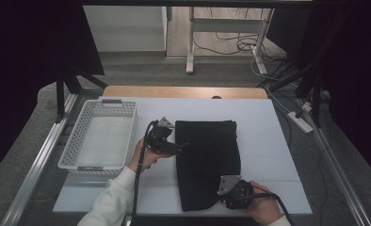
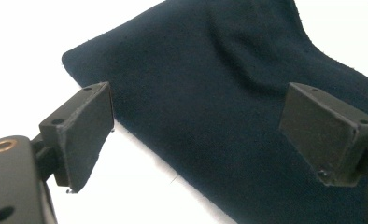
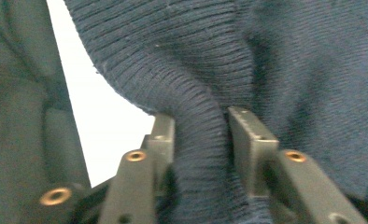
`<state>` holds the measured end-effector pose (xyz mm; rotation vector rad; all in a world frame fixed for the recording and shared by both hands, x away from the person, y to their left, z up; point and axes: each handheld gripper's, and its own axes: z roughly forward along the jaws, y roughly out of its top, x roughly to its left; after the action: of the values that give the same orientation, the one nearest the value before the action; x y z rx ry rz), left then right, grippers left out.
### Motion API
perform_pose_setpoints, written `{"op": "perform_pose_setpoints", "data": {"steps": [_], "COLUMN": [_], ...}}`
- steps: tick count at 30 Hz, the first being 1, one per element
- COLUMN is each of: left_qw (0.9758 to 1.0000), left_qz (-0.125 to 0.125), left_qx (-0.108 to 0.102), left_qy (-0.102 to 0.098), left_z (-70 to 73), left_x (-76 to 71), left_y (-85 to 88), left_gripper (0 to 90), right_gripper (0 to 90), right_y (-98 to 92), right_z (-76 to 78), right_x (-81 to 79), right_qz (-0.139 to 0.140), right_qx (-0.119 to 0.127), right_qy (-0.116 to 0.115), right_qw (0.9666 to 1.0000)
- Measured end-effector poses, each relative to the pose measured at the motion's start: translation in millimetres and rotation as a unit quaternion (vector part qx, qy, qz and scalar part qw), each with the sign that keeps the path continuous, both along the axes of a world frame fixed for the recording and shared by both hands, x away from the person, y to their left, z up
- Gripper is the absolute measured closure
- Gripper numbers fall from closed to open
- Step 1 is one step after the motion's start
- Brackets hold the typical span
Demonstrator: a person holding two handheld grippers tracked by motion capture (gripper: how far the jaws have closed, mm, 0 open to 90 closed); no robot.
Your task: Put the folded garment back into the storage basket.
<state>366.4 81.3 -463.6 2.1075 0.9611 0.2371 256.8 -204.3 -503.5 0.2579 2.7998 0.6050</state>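
Right hand-held gripper (image 3: 201, 126) pinches the dark navy knitted folded garment (image 1: 207, 160); left hand-held gripper (image 2: 196, 135), gaping wide, should clamp its edge squarely before lifting.

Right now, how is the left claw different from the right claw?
The left claw is open wide over the dark knit cloth, with nothing pinched; the right claw is squeezed shut on a bunched fold of that cloth. In the high view, the left claw sits at the cloth's left edge, about halfway up, while the right claw is at its near corner, closest to the person. Both are black, held in a hand, and aimed at the same cloth.
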Motion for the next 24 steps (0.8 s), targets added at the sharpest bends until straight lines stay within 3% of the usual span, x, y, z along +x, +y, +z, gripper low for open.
{"op": "perform_pose_setpoints", "data": {"steps": [4,5,10,14,15,16,18,24], "left_qw": [1.0,1.0,1.0,1.0,1.0,1.0,1.0,0.9999], "left_qz": [0.0,0.0,0.002,0.003,0.004,0.004,0.004,0.004], "left_qx": [-0.001,-0.001,-0.002,-0.003,-0.002,-0.003,-0.005,-0.012], "left_qy": [-0.001,-0.001,0.0,0.001,0.002,0.003,0.003,0.008], "left_z": [0.2,0.2,-0.3,-0.7,-0.8,-0.9,-1.0,-1.9], "left_x": [-0.2,-0.1,1.0,1.6,1.7,1.9,2.0,3.5], "left_y": [0.2,0.2,1.6,2.3,2.4,2.7,2.8,4.3], "left_gripper": [11.1,11.1,11.1,11.1,11.1,11.1,11.1,11.1], "right_gripper": [72.6,74.5,76.5,77.1,77.1,77.3,77.5,77.8], "right_y": [-0.2,-1.6,-6.6,-14.3,-14.3,-18.3,-21.0,-23.7], "right_z": [-0.8,-0.5,1.6,4.1,4.1,6.6,9.7,20.9], "right_x": [0.0,1.2,4.6,8.6,8.6,9.9,10.2,2.9], "right_qz": [-0.007,-0.02,-0.033,-0.044,-0.044,-0.054,-0.057,-0.056], "right_qx": [0.002,0.012,0.041,0.093,0.093,0.12,0.141,0.173], "right_qy": [-0.012,-0.006,0.012,0.037,0.037,0.049,0.055,0.055], "right_qw": [0.9999,0.9997,0.9985,0.994,0.994,0.99,0.9868,0.9818]}}
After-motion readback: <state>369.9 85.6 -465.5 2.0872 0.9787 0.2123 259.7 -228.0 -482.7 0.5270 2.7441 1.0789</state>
